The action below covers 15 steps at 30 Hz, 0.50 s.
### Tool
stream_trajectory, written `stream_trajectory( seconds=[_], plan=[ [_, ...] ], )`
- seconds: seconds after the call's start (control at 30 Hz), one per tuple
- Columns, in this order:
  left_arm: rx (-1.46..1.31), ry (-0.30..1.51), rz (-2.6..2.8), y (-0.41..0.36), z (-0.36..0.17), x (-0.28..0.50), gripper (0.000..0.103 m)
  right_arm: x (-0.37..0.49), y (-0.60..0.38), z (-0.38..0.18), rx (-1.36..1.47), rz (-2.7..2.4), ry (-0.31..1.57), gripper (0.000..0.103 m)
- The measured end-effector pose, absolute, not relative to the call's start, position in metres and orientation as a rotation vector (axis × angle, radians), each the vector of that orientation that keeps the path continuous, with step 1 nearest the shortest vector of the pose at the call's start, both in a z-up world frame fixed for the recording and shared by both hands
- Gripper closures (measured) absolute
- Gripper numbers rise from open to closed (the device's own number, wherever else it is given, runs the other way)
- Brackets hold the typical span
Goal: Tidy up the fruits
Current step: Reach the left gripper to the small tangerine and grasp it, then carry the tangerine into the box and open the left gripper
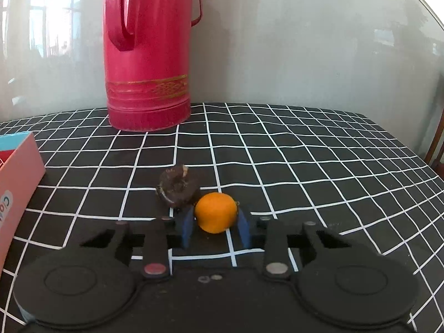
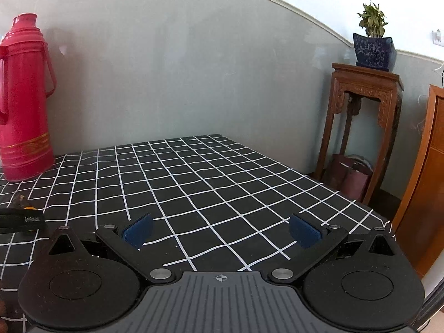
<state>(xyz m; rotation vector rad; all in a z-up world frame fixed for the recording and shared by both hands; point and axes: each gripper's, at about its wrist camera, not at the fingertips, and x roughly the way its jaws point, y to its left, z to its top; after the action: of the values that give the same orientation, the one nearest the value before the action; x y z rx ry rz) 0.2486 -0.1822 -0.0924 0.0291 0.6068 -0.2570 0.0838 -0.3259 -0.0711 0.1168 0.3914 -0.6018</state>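
Observation:
In the left wrist view my left gripper [image 1: 216, 226] is shut on a small orange [image 1: 216, 212], its blue pads pressed on both sides, low over the black checked tablecloth [image 1: 305, 166]. A dark brown wrinkled fruit [image 1: 177, 185] lies on the cloth just beyond and left of the orange, touching or nearly touching it. In the right wrist view my right gripper [image 2: 220, 231] is open and empty above the cloth. The left gripper's body [image 2: 20, 220] shows at the far left edge there, with a sliver of the dark fruit [image 2: 19, 200] behind it.
A tall red thermos [image 1: 147, 52] stands at the back of the table, also in the right wrist view [image 2: 23, 102]. A pink box [image 1: 16, 188] lies at the left. A wooden stand [image 2: 363, 127] with a potted plant [image 2: 373, 44] stands beyond the table's right edge.

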Motion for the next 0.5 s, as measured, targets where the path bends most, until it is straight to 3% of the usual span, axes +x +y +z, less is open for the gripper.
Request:
stream_trajectory(
  seconds=[0.5],
  plan=[
    [0.009,0.52,-0.259,-0.162,-0.072,0.23,0.079,0.091,-0.312,-0.068,0.111,-0.556,0.391,0.0]
  ],
)
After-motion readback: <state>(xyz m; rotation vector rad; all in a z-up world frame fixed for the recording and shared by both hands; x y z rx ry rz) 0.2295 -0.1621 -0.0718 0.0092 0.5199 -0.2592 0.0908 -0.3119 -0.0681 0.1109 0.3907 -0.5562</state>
